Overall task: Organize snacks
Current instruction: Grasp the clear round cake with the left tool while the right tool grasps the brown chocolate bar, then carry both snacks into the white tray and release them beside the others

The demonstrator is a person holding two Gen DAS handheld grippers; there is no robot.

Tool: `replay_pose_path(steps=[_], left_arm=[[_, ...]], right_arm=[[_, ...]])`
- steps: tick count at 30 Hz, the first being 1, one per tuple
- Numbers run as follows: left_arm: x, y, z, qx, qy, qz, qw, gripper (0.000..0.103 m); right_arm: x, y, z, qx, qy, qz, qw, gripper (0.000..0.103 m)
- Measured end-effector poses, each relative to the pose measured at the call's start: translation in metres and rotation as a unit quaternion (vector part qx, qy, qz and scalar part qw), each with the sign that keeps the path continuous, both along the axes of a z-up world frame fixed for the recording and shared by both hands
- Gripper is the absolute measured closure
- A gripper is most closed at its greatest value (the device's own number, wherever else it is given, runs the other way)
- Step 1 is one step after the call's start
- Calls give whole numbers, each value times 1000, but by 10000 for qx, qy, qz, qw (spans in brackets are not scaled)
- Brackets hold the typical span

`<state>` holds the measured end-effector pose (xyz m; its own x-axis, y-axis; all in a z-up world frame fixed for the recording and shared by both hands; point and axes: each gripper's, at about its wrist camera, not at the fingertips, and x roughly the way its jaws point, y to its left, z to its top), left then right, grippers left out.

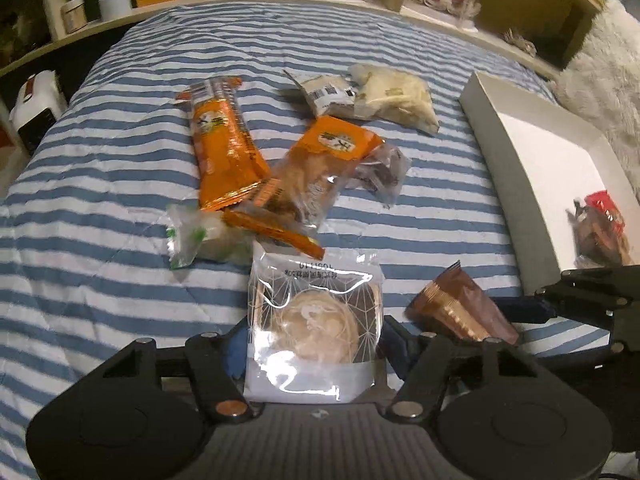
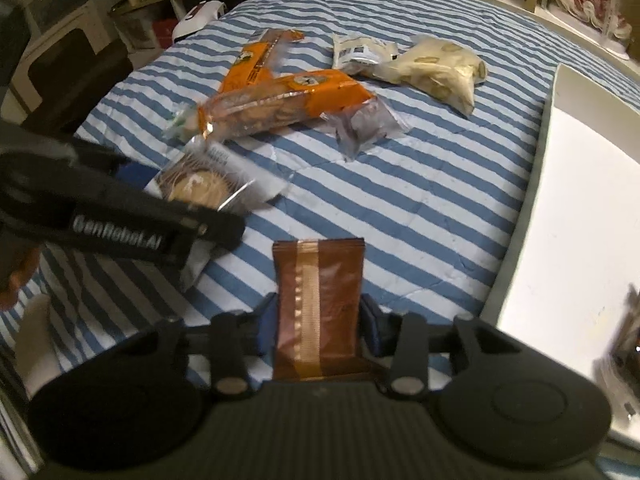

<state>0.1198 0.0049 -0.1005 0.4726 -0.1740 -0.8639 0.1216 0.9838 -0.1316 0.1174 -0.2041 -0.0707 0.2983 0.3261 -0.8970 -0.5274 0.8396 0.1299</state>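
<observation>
Snacks lie scattered on a blue-and-white striped bed (image 1: pixel 120 152), and two of them sit between jaws. A clear-wrapped round pastry (image 1: pixel 316 320) sits between the fingers of the left hand-held gripper (image 1: pixel 316 344), whose pads press its two sides, jaws about half spread. A brown foil packet (image 2: pixel 320 308) with a copper seam stands lengthwise in the right hand-held gripper (image 2: pixel 320 328), pinched at its sides in the same way. Just beyond the pastry lies a heap: a green-and-white candy wrapper (image 1: pixel 192 240), a long orange packet (image 1: pixel 224 148), a second orange-topped clear bag (image 1: pixel 320 176) overlapping it, and a small clear pouch with dark pieces (image 1: pixel 380 176) touching that bag. Farther back, apart from the heap, rest a pale labelled packet (image 1: pixel 328 96) and a cream-coloured bag (image 1: pixel 396 100), side by side. To the right a white box (image 1: pixel 552 168) lies on the bed, with one red-and-brown snack (image 1: pixel 600 228) inside near its closer end. Shelves (image 1: pixel 520 4) with clutter run behind the bed.
</observation>
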Motion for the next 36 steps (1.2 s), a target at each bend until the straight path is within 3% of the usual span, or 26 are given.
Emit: replay_pose_path(steps=[6,14,22,27,36], left_arm=[[-16,8,25,-305,-338,267,9986,37],[-27,3,61,-757,-795,432,9930,37],[-22,-24,86,-716,-1088,326,9909,37],[-15,-52,95,-788,-1218,198,9892,37],[-1,-107,86,-1212,-1073,-36,9868,37]], right_arm=[[-6,-16,25,206,-279,-37,9994,55],[-9,-51,68,714,-805,-481,9930,55],[-8,-94,96,1063,-1221,-1055,9812,55],[0,-127,99,1054,-1388,-1448,9740,55],[25,-180,74,1636,-938,-2298,9548,55]])
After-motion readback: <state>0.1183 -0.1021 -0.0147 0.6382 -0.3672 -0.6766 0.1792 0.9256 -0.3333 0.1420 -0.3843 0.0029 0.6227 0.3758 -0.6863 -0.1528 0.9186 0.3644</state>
